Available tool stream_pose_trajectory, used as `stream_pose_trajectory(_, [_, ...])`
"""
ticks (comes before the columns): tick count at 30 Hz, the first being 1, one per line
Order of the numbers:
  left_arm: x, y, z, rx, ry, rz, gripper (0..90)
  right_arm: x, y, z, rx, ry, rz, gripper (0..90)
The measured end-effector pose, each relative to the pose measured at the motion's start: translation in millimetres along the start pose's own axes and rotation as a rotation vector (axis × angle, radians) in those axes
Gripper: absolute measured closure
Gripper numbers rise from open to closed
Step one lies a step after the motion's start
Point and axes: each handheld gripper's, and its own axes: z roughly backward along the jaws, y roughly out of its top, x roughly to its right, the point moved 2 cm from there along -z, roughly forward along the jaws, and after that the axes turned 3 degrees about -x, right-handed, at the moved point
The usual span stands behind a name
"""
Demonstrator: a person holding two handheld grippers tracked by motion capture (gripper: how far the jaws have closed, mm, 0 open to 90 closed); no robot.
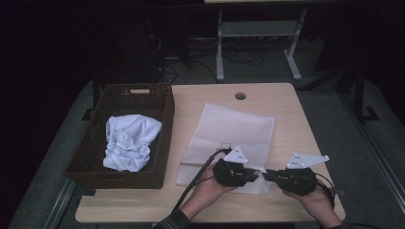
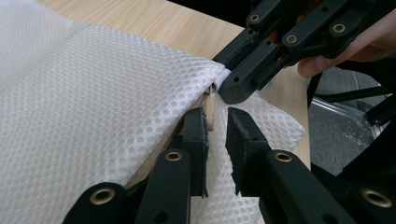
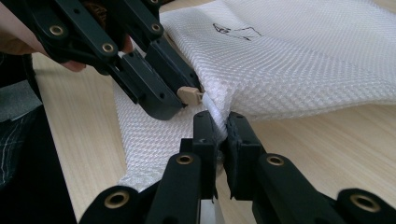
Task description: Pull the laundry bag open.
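A white mesh bag (image 1: 229, 129) lies flat on the wooden table, its near corner lifted between both grippers. My right gripper (image 3: 222, 119) is shut on a fold of the bag's edge beside the zip end; in the high view it (image 1: 265, 175) points left from the person's right hand. My left gripper (image 2: 217, 114) faces it tip to tip. The beige zipper pull (image 2: 210, 111) stands between the left jaws, against one pad, with a gap to the other. From the right gripper view the pull (image 3: 189, 95) sticks out at the left gripper's tips (image 3: 183, 92).
A dark wicker basket (image 1: 165, 138) stands at the table's left with a crumpled white cloth (image 1: 129, 140) inside. A round cable hole (image 1: 240, 96) is near the far edge. The table's front edge runs just under the hands. A metal frame stands on the floor beyond.
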Motion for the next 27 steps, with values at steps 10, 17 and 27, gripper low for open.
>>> stream_pose_trajectory(10, [-1.3, 1.2, -0.1, 0.018, -0.008, 0.032, 85.7, -3.3, 0.3, -0.3, 0.007, 0.003, 0.005, 82.7])
stream_pose_trajectory(17, [-3.3, 1.2, -3.3, -0.008, -0.023, 0.041, 86.2, -4.1, -1.2, -2.1, 0.000, 0.005, 0.004, 82.7])
stream_pose_trajectory(27, [-3.3, 0.2, -2.6, -0.011, -0.028, 0.046, 87.5, -5.8, -2.7, -3.4, -0.006, 0.002, 0.017, 82.8])
